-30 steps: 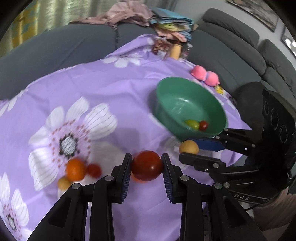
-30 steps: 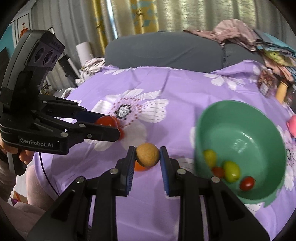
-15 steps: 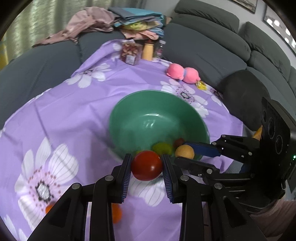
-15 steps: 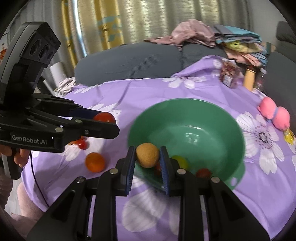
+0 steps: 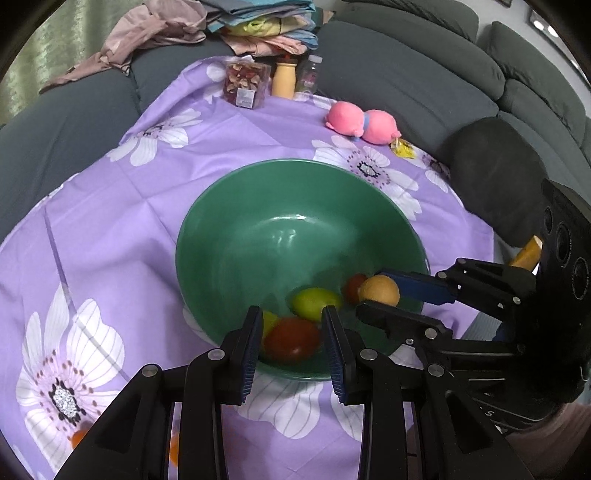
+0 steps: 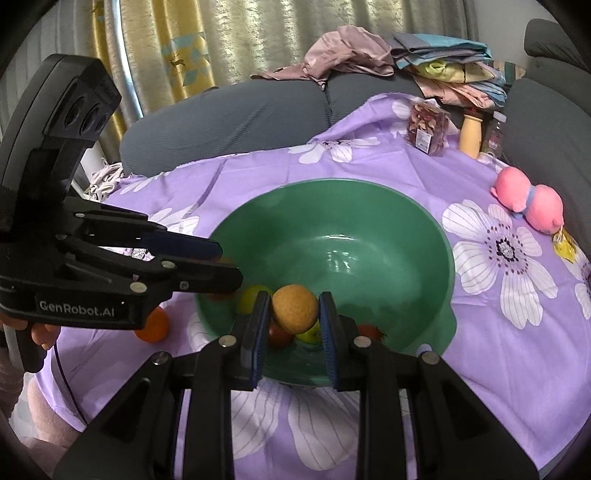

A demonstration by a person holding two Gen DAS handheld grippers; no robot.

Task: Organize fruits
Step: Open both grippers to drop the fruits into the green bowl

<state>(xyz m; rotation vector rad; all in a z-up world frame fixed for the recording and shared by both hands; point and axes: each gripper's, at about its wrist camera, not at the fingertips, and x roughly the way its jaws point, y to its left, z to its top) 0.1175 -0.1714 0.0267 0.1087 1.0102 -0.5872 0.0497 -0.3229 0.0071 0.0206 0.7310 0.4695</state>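
Note:
A green bowl (image 5: 229, 236) (image 6: 424, 236) stands on the purple flowered cloth. My left gripper (image 5: 291, 339) is open over the bowl's near rim, and the red tomato (image 5: 291, 339) lies blurred between its fingers, inside the bowl. A green fruit (image 5: 316, 302) and a small red one (image 5: 352, 288) lie in the bowl too. My right gripper (image 6: 293, 310) is shut on a tan round fruit (image 6: 295, 308) (image 5: 378, 291) held over the bowl's near rim. An orange fruit (image 6: 153, 326) lies on the cloth left of the bowl.
A pink plush toy (image 5: 360, 122) lies behind the bowl to the right. A snack box (image 5: 245, 86) and a beige bottle (image 5: 284, 79) stand at the far edge. Grey sofa cushions (image 5: 406, 85) with piled clothes (image 5: 229, 26) surround the cloth.
Both grippers moved forward over the bowl. My left gripper opened and let the red tomato go into the bowl. The right gripper still holds the tan fruit.

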